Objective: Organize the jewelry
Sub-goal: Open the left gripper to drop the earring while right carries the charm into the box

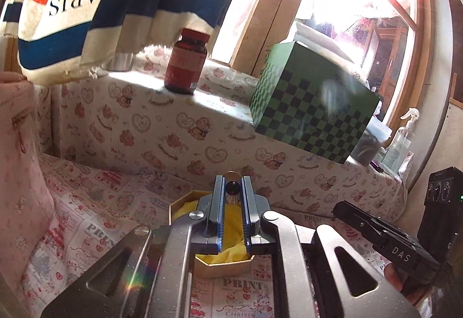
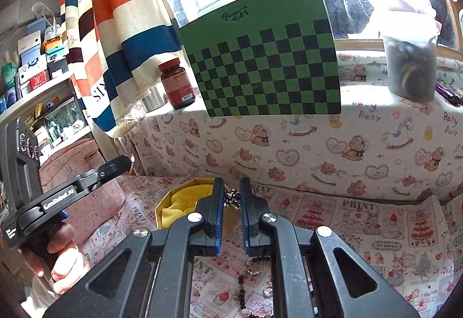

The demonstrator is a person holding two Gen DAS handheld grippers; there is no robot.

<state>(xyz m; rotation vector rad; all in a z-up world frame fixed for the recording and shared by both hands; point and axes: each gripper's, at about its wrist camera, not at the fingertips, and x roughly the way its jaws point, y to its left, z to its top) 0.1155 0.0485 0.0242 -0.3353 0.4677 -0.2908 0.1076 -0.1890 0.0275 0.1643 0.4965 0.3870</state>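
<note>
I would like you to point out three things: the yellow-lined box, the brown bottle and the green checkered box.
Yellow-lined box [image 2: 185, 197]: right wrist view, on the yellow lining.
Brown bottle [image 1: 185, 63]: left wrist view, on its label.
Green checkered box [image 2: 260, 66]: right wrist view, on its front face.

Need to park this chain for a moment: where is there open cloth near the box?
Open printed cloth lies right of the right gripper, below the ledge front. Crowded: the gold box with yellow lining on the left, and beads on the cloth beneath the gripper.

box [image 1: 185, 203]: mostly behind left tool | bracelet [image 2: 246, 286]: cut off at bottom edge
</note>
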